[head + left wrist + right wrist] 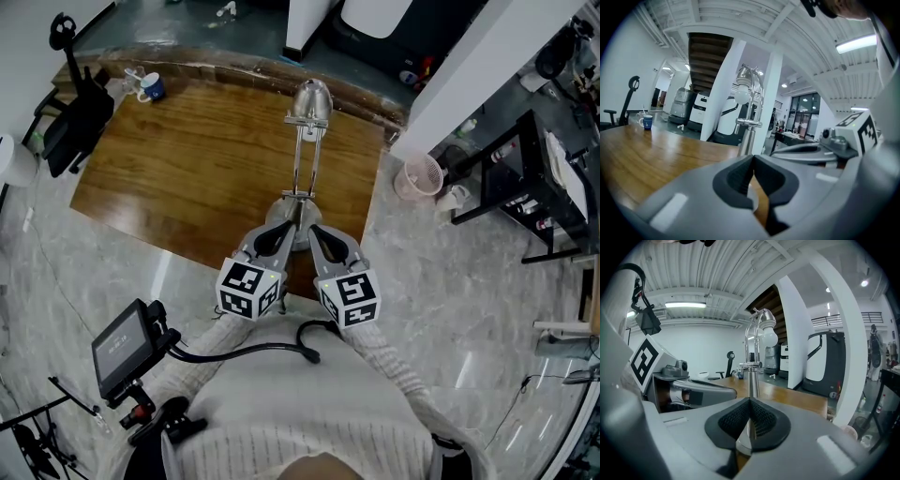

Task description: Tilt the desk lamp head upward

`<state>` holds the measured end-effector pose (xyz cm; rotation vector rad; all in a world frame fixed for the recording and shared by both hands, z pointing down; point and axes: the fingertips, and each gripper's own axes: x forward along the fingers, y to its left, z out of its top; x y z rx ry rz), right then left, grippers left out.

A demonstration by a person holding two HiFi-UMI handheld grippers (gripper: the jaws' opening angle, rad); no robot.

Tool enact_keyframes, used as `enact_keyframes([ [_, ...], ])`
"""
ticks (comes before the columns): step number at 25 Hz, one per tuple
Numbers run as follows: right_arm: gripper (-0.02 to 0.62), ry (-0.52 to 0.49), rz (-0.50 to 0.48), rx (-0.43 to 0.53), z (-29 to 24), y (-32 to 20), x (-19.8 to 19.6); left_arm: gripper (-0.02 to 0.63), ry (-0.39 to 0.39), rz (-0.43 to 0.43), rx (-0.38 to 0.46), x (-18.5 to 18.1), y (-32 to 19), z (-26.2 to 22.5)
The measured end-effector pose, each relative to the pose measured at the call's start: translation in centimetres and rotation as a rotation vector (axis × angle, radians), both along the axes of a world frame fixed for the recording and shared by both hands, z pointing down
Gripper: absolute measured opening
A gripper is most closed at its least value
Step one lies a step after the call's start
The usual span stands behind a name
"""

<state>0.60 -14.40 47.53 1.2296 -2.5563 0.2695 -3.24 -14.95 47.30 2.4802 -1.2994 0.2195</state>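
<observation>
Both forearms, in white knitted sleeves (389, 361), reach forward from the body and converge on the near edge of the wooden surface (187, 159). The left gripper (281, 225) and right gripper (314, 230) lie side by side, close together, angled slightly downward, each with its marker cube at the near end. Their tips flank the base of the desk lamp (302, 169); whether either tip touches the base cannot be told.

Left gripper view: the left gripper (753, 161) has its jaws closed tip to tip with nothing held. Right gripper view: the right gripper (750, 401) is likewise closed and holds nothing.

The desk lamp, of chrome, stands upright on the near right part of the surface, directly ahead of both grippers. Its stem (749, 136) rises to a cross-piece, above which curved rods carry the lamp head (766, 317). The bulb (768, 338) faces downward.

Containers: a blue-and-white mug (151, 87) stands at the far left corner of the surface, well apart from the lamp; its contents cannot be made out. A pale mesh wastebasket (419, 175) stands on the floor just beside the surface's right edge; its contents cannot be made out. A black chair (70, 122) stands at the surface's left edge.
</observation>
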Motion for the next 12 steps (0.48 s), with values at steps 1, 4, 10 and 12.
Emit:
enact_keyframes([
  [1,-0.002,-0.001,0.002,-0.001,-0.01,-0.03,0.06,0.008,0.002,0.001,0.000,0.05,0.02,0.00],
  [4,-0.002,-0.002,0.000,0.002,-0.12,-0.09,0.02,0.008,0.000,0.013,0.001,0.34,0.12,0.02],
  [10,-0.002,0.006,-0.004,0.018,-0.35,0.05,0.01,0.008,-0.003,0.016,0.001,0.44,0.11,-0.02],
  [12,-0.002,0.003,-0.002,0.016,-0.32,0.03,0.09,0.007,-0.007,0.017,0.003,0.52,0.15,0.00],
])
